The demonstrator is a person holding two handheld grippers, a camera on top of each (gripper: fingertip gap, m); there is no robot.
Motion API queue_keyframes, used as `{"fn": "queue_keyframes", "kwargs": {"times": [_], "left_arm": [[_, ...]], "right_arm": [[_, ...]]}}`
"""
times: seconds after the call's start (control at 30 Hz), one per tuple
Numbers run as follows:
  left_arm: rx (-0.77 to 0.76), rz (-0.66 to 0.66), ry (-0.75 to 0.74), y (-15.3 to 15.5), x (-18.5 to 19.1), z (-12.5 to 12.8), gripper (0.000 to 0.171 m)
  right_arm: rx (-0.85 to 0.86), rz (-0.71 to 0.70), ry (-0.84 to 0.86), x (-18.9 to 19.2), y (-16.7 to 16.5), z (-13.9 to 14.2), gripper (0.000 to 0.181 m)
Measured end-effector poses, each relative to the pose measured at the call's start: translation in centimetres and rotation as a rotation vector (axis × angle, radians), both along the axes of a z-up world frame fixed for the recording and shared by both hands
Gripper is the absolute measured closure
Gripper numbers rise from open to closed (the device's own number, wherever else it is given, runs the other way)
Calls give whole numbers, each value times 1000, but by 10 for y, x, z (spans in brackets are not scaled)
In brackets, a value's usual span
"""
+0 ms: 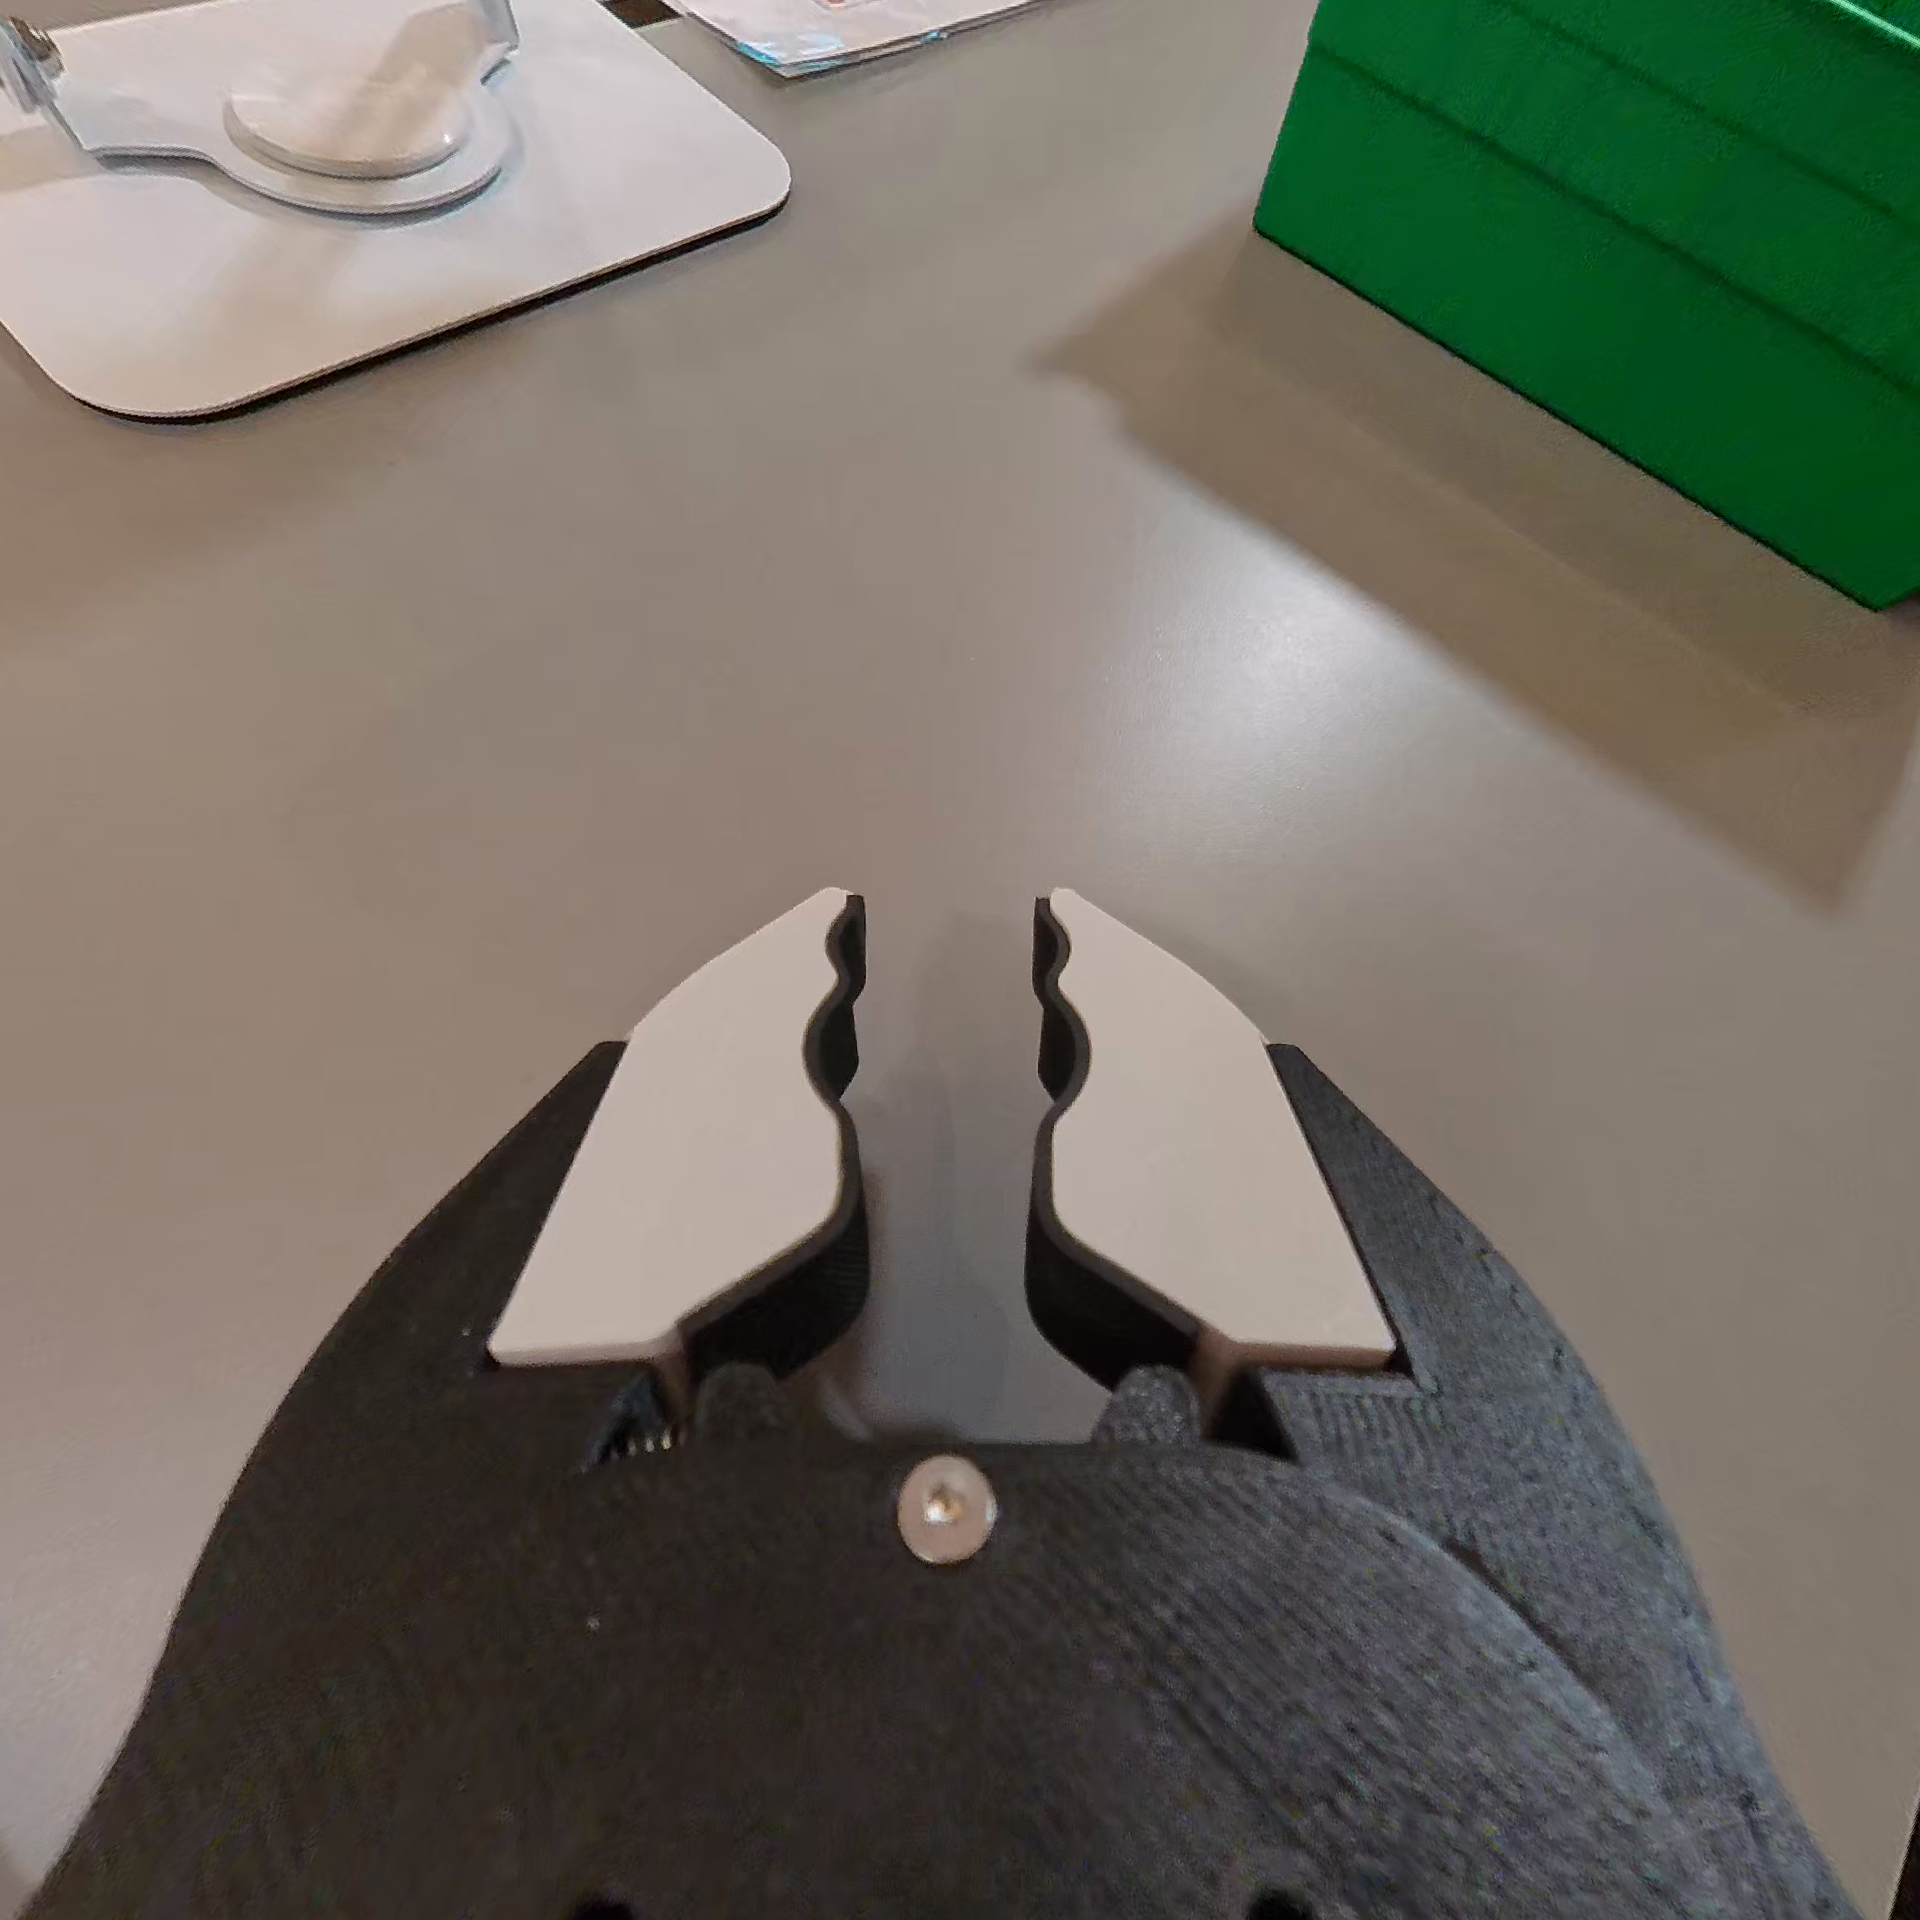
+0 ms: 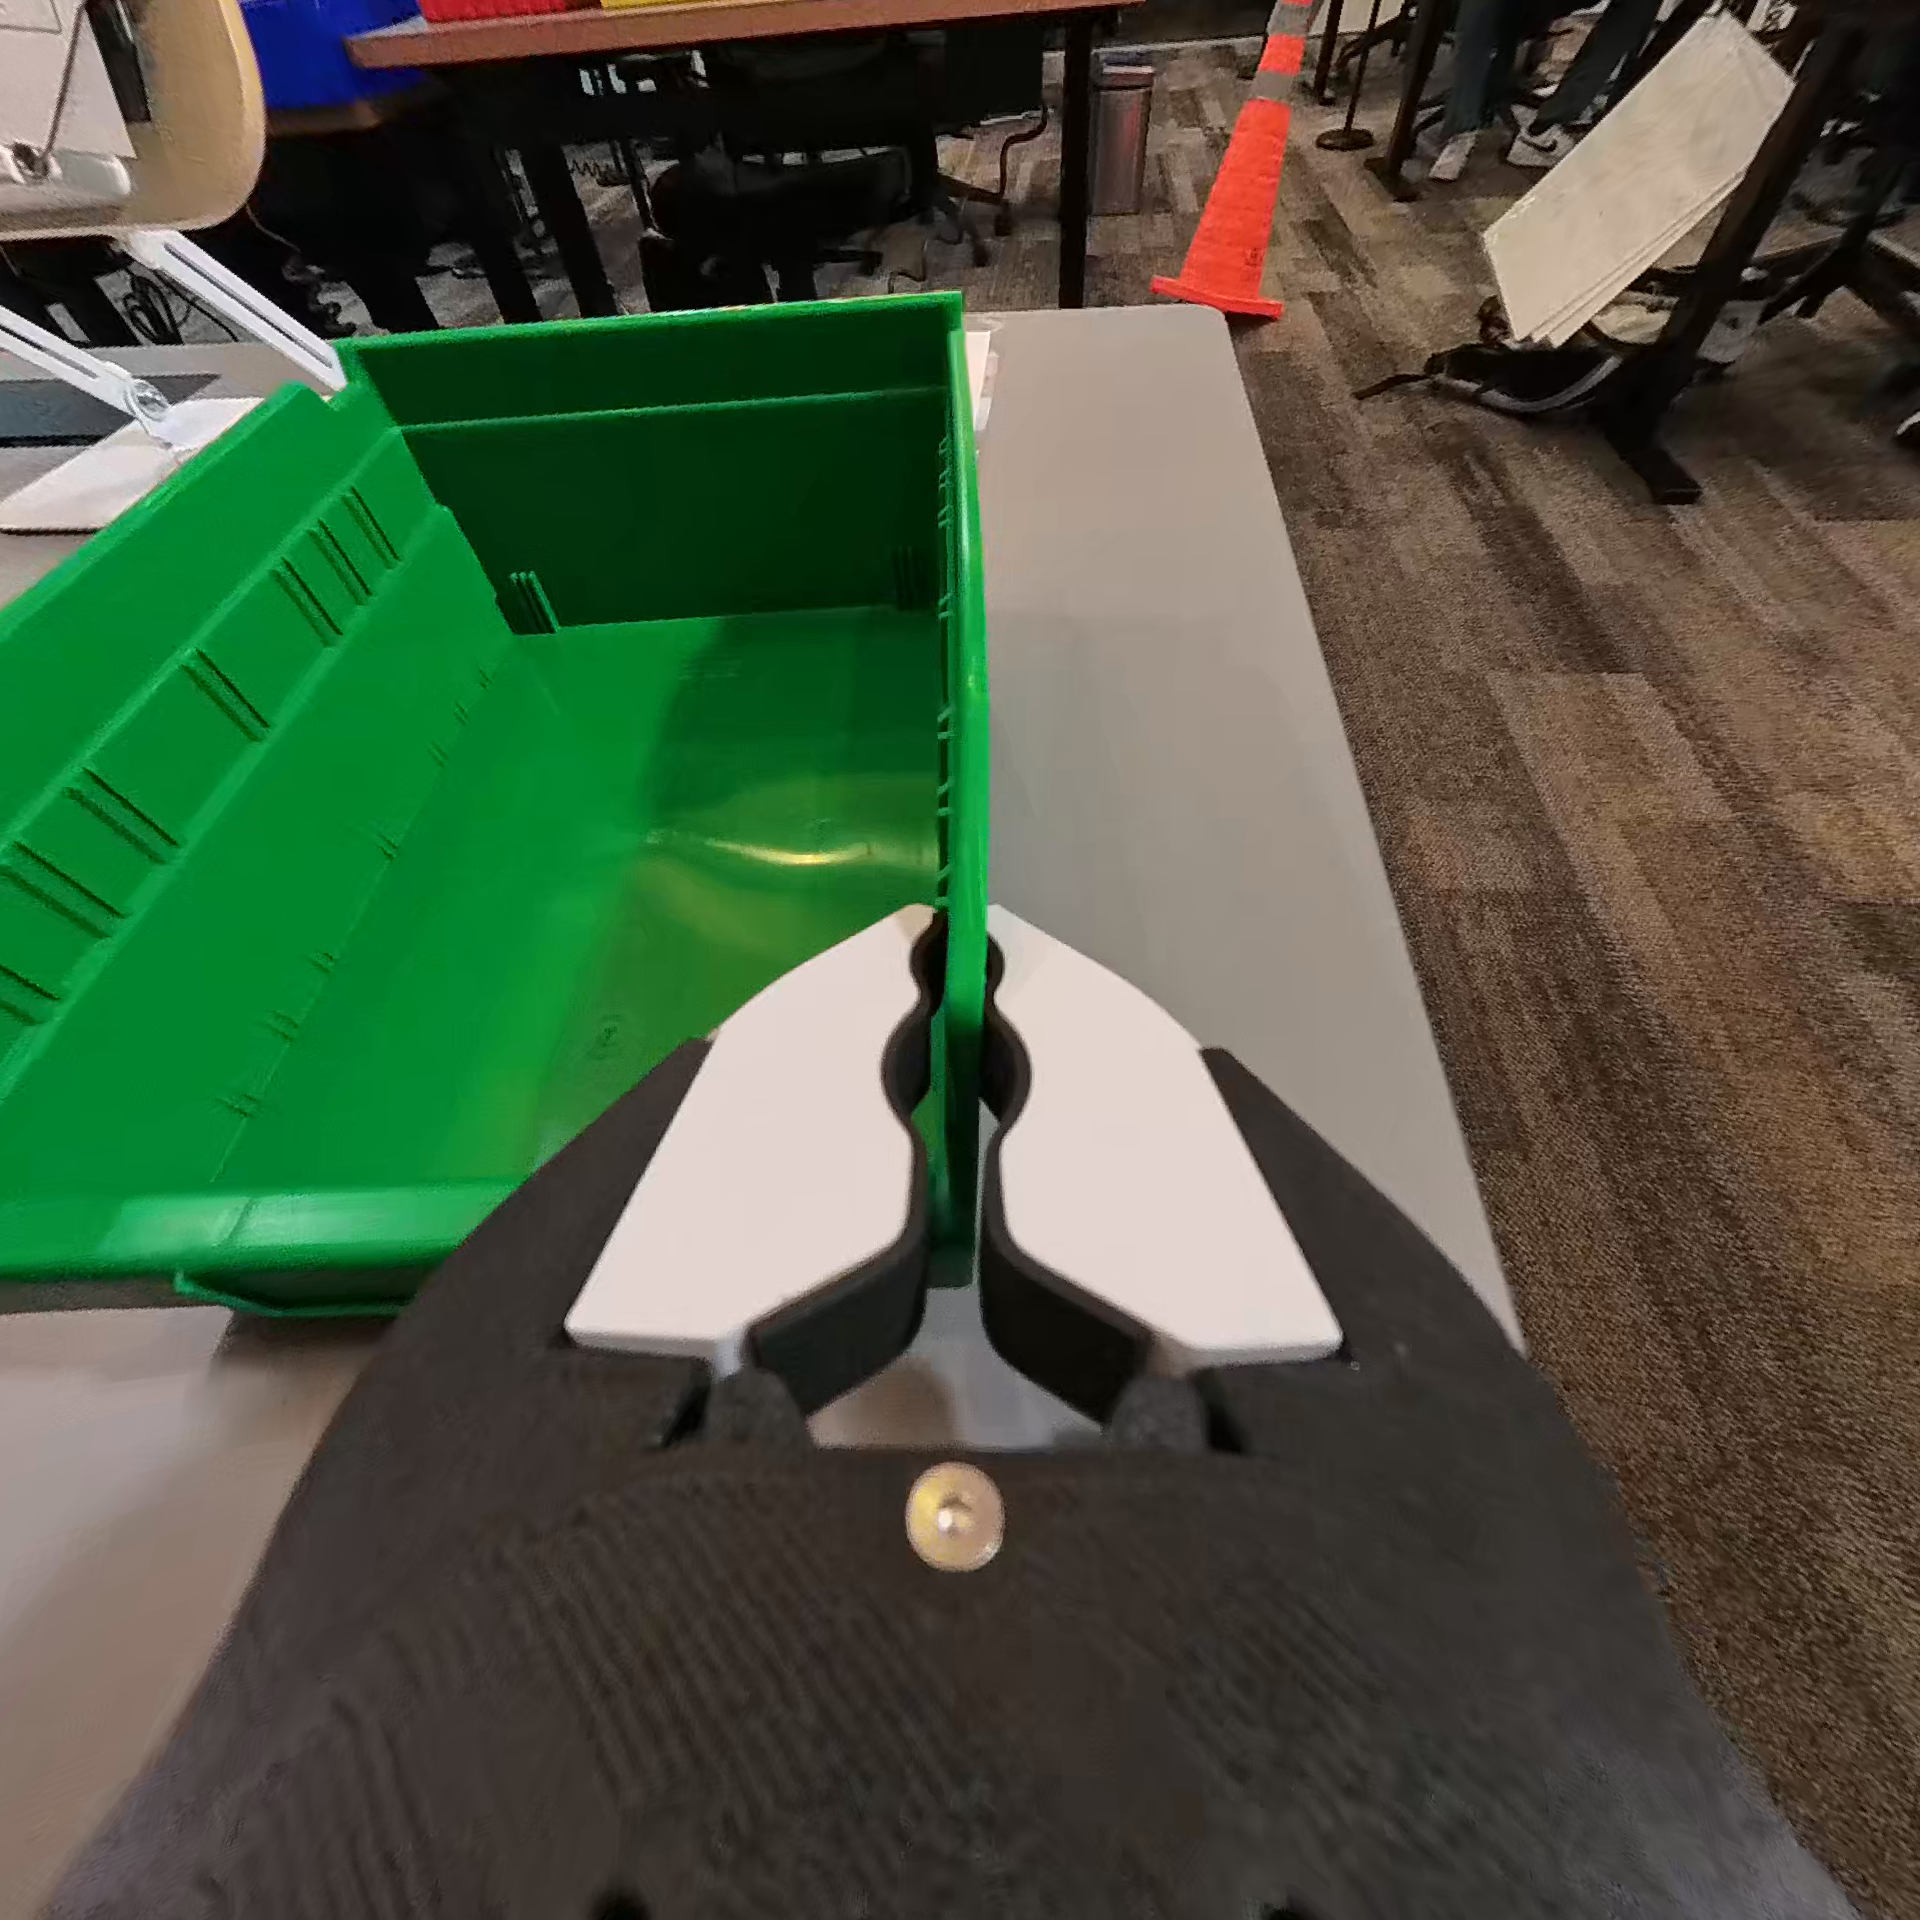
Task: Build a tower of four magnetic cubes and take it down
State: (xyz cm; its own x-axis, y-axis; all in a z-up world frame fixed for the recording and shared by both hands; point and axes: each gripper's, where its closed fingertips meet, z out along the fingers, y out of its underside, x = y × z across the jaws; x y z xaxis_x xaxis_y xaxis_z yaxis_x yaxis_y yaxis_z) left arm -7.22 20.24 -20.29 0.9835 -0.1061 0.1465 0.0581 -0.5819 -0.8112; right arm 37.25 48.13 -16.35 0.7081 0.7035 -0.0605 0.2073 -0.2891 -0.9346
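Right tongs (image 2: 964,920) clamped on the right side wall of the green plastic bin (image 2: 499,831), one finger inside the wall and one outside, near the bin's low front corner. Bin sat on the grey bench (image 2: 1143,675) with its long axis running away from the right wrist camera, open top up, low front lip toward the camera and tall back wall at the far end; nothing visible inside. Ran close along the bench's right edge, with a strip of bare bench between.

Left tongs (image 1: 948,904) stood partly open and held nothing, poised over bare bench. Same bin (image 1: 1621,270) lay ahead and to the right, well apart from the fingers (only its ribbed outer wall visible there). Ahead to the left rested a white rounded stand base (image 1: 343,239) carrying a clear fitting, with some papers (image 1: 831,31) beyond it.

Past the bench: brown patterned carpet (image 2: 1610,831), an orange traffic cone (image 2: 1242,187), dark-legged tables, a leaning white board (image 2: 1631,177).
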Motion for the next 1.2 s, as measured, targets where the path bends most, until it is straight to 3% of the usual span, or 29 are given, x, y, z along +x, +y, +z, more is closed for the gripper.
{"fn": "queue_keyframes", "kwargs": {"times": [0.23, 0.3, 0.4, 0.5, 0.57, 0.67, 0.77, 0.93, 1.03, 1.13, 1.2], "left_arm": [[1, 4, 3, 0, -1, 1, 140], [6, 8, 7, 0, -1, 2, 140], [20, 29, 22, 0, -3, 7, 137], [56, 121, 69, 2, -17, 16, 123], [95, 183, 115, 1, -28, 25, 117], [146, 246, 158, -4, -40, 41, 112], [187, 355, 214, -18, -61, 58, 102], [216, 635, 421, -86, -124, 88, 95], [192, 808, 559, -153, -162, 94, 98], [31, 880, 546, -204, -186, 62, 103], [-50, 856, 455, -216, -190, 36, 110]], "right_arm": [[21, -17, -36, -8, 1, 1, 176], [62, -54, -36, -6, 3, 12, 165], [188, -64, 35, -13, -6, 64, 154], [413, -51, 92, -44, -36, 139, 160], [500, 33, 129, -89, -69, 175, 162], [470, 270, 276, -182, -135, 197, 147], [252, 517, 456, -276, -202, 172, 126], [-208, 782, 529, -375, -290, 80, 127], [-163, 934, 416, -399, -323, 65, 127], [10, 973, 289, -415, -332, 53, 132], [2, 1005, 298, -425, -340, 51, 133]]}}
